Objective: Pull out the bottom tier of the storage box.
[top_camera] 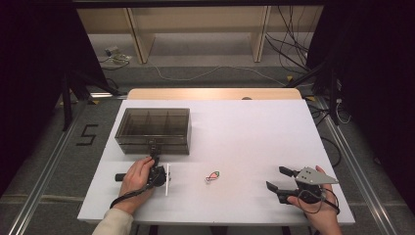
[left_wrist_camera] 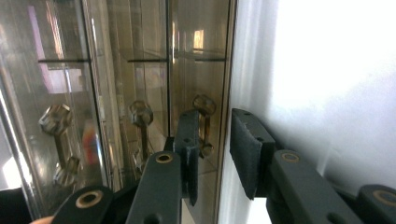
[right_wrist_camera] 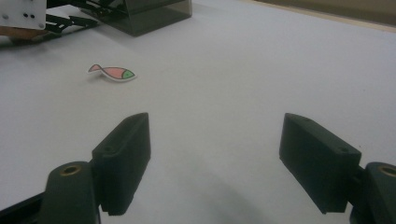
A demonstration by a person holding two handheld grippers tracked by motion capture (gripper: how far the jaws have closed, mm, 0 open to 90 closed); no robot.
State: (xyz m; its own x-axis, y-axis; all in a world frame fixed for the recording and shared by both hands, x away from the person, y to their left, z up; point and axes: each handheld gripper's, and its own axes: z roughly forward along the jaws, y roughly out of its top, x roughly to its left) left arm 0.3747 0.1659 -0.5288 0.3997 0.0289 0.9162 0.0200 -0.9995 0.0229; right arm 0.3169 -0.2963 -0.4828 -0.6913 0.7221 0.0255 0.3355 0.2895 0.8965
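Fish sticker [top_camera: 212, 176] mid-table (unobstructed) — organizer box [top_camera: 153, 129] behind

The high view looked forward and down from above the person's side, taking in the whole white table [top_camera: 244, 127]. The left gripper view sat very close against the smoked drawer box [left_wrist_camera: 140, 70], rolled sideways. The right gripper view looked low across the tabletop. It shared the fish sticker [right_wrist_camera: 112, 73] and the box with the high view.
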